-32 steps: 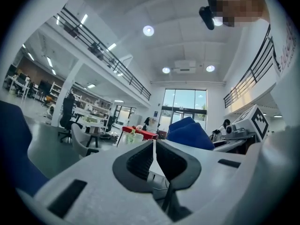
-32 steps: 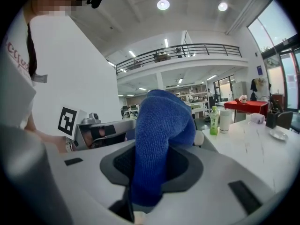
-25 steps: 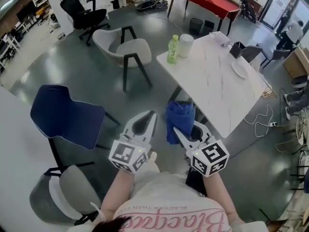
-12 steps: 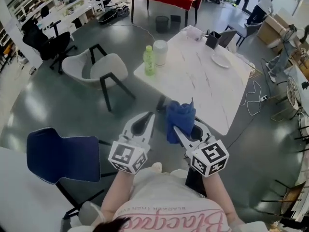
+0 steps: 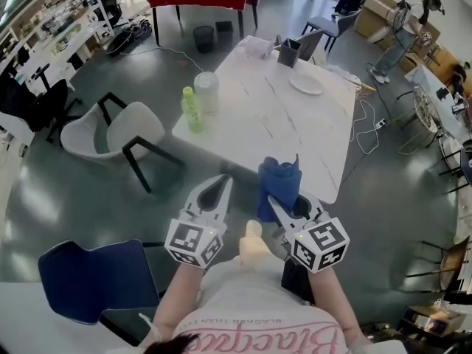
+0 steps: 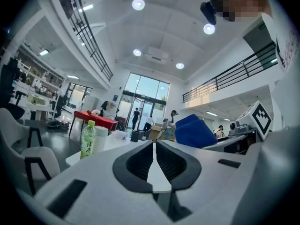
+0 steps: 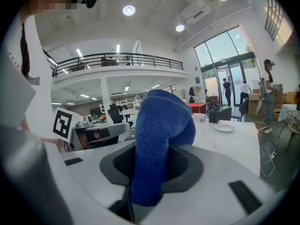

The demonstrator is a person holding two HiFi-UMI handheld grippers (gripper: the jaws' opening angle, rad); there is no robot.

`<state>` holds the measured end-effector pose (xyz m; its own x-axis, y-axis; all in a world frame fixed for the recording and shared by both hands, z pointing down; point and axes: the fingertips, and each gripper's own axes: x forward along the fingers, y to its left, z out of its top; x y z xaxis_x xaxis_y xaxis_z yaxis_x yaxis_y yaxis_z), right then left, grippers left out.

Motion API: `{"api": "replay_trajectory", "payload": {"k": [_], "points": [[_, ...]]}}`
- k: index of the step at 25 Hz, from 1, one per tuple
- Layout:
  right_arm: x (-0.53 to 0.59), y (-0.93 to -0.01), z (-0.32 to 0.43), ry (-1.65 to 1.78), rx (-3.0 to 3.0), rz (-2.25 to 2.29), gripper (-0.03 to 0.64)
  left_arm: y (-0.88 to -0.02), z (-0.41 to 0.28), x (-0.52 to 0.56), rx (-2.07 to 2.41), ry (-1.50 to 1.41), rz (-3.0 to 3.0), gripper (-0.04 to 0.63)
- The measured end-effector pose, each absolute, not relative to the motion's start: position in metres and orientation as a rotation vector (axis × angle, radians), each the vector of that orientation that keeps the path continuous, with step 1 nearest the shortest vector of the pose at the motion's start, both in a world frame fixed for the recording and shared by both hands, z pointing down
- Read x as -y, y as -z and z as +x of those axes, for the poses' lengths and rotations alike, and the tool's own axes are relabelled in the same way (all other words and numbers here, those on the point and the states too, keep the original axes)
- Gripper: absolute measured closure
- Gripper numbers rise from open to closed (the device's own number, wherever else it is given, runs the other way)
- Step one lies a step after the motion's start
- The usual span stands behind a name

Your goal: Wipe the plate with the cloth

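My right gripper (image 5: 285, 200) clamps the bunched blue knitted cloth (image 5: 279, 178) to wipe the small white plate (image 5: 306, 85) far ahead of it, my left gripper (image 5: 220, 181) closed and empty.

The person wears a white shirt (image 5: 254, 301) with pink script lettering (image 5: 258, 338) printed across it. The forearms that come out of the shirt are uncovered. Beyond the shirt, the left gripper (image 5: 226, 178) and the right gripper (image 5: 286, 198) have the same build: a pale grey plastic shell that narrows to two pointed jaws, lined with dark grey pads around a drop-shaped hollow. Dark rectangular slots are cut in the shell beside the jaws. At the end nearest the shirt each gripper carries a white cube, the left cube (image 5: 194, 243) and the right cube (image 5: 319, 244), with black square markers on its faces.
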<state>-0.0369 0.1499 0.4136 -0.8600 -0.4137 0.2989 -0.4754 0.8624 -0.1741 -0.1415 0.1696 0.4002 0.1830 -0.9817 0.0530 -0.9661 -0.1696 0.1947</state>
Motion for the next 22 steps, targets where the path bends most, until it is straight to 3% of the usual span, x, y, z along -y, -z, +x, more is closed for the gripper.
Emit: {"api": "replay_trajectory", "payload": {"k": [22], "points": [[0.083,-0.412,-0.03,-0.404,2.72,0.938,0.502,-0.398,-0.134,0.075,1.657,0.045,2.439,0.575]]}}
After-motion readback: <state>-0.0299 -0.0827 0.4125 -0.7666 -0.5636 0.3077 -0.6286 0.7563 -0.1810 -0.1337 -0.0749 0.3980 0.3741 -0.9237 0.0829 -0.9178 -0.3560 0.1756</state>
